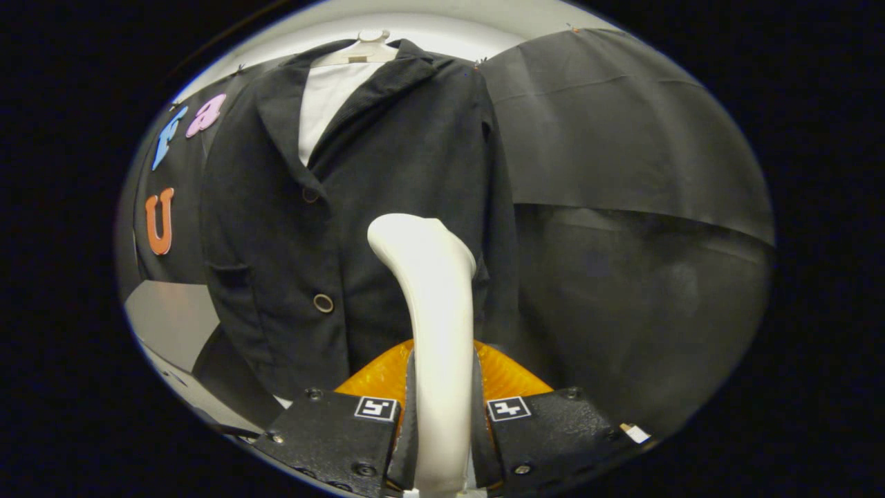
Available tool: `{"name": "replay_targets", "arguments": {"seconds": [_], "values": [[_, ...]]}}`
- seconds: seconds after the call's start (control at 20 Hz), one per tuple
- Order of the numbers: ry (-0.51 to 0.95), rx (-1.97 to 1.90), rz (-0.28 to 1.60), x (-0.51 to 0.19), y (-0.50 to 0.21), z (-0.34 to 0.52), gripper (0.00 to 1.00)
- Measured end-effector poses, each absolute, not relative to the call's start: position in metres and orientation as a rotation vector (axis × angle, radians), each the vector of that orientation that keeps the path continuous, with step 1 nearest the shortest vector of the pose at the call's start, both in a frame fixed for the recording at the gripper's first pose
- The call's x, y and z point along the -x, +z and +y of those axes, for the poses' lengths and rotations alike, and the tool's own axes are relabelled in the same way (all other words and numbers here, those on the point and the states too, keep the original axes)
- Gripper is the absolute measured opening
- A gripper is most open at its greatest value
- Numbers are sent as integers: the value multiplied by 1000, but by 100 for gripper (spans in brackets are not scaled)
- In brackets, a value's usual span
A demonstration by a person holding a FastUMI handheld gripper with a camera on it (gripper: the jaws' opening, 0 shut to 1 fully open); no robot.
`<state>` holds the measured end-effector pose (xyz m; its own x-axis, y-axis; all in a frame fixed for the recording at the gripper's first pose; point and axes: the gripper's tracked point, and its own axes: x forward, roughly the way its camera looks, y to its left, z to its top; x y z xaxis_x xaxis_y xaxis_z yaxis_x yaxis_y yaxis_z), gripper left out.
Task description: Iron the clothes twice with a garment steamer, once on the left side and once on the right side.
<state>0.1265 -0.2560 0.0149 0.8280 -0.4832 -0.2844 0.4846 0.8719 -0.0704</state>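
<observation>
gripper [442, 422]: closed on steamer [435, 311] handle | steamer held upright; head near jacket [359, 194] right side, beyond the fingers

A black cloth [622, 124] drapes the booth wall, with a pale grey floor patch [169, 318] below it.
</observation>
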Motion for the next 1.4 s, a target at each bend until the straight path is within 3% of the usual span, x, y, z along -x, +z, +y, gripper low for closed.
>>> {"name": "replay_targets", "arguments": {"seconds": [0.5, 1.4], "values": [[-522, -23, 433, -116, -35, -250, 34], [-395, -5, 641, -105, -120, -240, 35]]}}
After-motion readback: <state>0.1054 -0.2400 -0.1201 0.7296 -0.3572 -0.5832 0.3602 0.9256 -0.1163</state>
